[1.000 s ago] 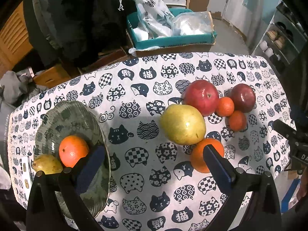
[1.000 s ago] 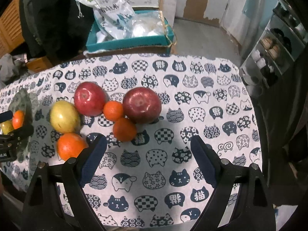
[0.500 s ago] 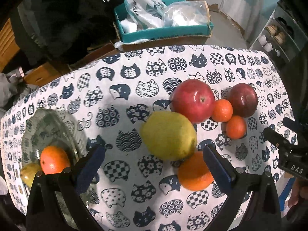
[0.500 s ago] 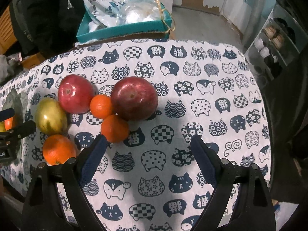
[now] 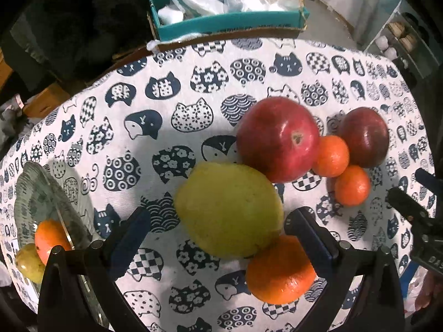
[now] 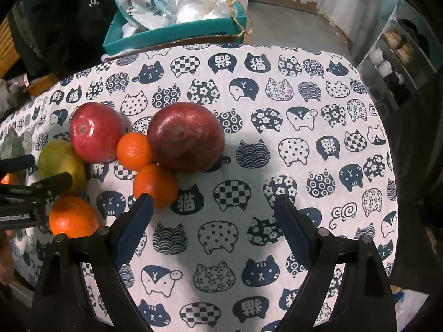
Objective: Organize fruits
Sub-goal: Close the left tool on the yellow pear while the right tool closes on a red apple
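Fruit cluster on cat-print tablecloth [image 5: 193,63], largest first: yellow-green pear [image 5: 228,210] between spread fingers of left gripper [image 5: 221,235], not yet touched; likely heavy, smooth, bruisable, so grip across widest middle, gently. Bright red apple [image 5: 278,138] touching it: firm, waxy, slippery. Dark red apple [image 6: 185,137] ahead of right gripper [image 6: 213,221], fingers spread, empty. Large orange [image 5: 279,271], then small tangerines [image 5: 333,155], light, softer-skinned

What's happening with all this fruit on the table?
A person holds tongs in each hand and is sorting fruit into a glass bowl, which already holds an orange and a pear. The left tongs are open around a yellow pear, not gripping it yet. The right tongs hang open near the dark red apple and the mandarins.
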